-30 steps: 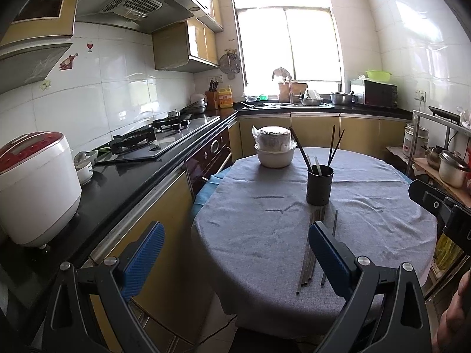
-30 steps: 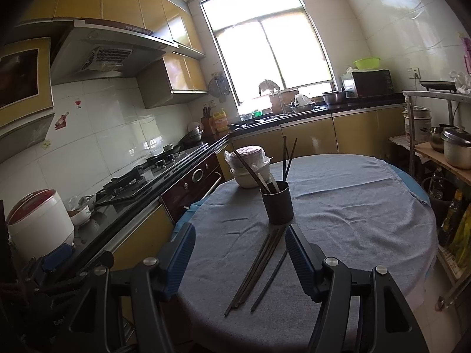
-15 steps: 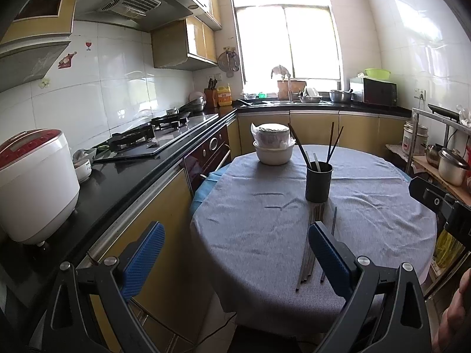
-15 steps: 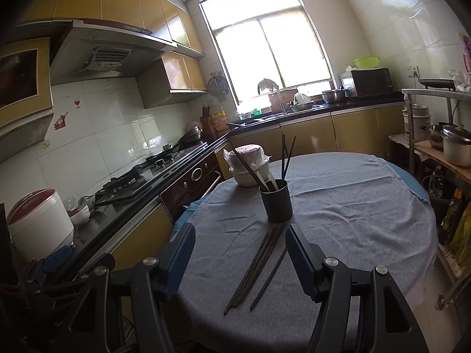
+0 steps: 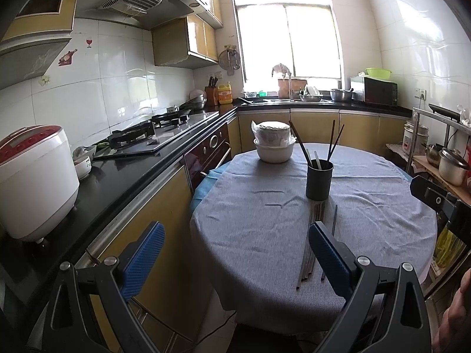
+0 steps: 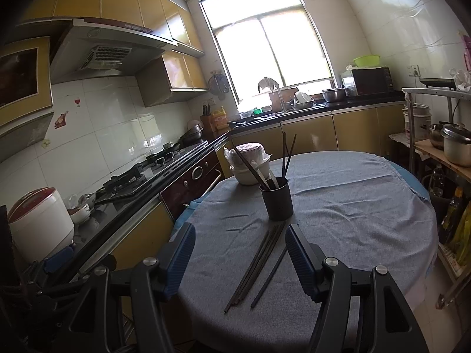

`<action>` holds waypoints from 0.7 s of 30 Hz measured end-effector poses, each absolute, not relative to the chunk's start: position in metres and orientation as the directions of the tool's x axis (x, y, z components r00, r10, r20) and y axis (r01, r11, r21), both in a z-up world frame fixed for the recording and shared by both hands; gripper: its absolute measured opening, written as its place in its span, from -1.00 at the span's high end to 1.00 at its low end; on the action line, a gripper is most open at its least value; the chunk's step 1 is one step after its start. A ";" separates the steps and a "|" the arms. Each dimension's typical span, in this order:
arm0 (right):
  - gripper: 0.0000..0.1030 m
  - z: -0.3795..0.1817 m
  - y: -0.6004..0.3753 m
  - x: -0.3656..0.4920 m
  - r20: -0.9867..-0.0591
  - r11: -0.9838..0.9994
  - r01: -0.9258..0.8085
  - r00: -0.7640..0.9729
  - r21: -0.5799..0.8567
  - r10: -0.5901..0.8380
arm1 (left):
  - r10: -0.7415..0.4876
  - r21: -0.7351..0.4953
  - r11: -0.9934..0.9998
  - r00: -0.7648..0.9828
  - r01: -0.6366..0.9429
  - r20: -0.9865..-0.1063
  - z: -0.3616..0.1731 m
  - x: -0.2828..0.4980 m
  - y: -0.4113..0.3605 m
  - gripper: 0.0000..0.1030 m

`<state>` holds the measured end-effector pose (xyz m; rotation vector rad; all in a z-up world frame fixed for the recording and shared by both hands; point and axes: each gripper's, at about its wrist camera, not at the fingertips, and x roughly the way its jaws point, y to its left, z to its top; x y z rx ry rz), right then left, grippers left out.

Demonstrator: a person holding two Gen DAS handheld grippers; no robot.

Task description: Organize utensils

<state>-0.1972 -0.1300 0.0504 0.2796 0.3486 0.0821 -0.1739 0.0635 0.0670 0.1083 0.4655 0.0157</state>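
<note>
A home kitchen: a gas hob [image 5: 147, 135] under an extractor hood [image 5: 129, 0] at nine o'clock, a sink [image 5: 294, 98] beneath the window at twelve, a microwave [image 5: 374, 89] at one, a cloth-covered dining table [image 5: 265, 220] in the middle.

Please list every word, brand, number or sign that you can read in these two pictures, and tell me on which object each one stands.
No text can be read here.
Yellow plastic bottle by the knife block: label print blurred.
White rice cooker with a red lid: lid marks too small.
Grey range hood: panel marks too small.
Small white bowl on the black counter: dark marks, unreadable.
Wall stickers: pictures only, a wine glass and a bottle.
</note>
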 end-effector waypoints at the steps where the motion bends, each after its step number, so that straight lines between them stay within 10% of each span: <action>1: -0.29 0.051 -0.130 -0.196 -0.326 0.958 -0.031 0.937 0.284 0.127 | 0.040 0.109 0.994 0.894 0.009 -0.447 0.067 -0.174 0.063 -0.90; 21: -0.29 0.048 -0.127 -0.195 -0.330 0.960 -0.036 0.935 0.278 0.130 | 0.038 0.106 0.994 0.893 0.011 -0.449 0.065 -0.174 0.064 -0.90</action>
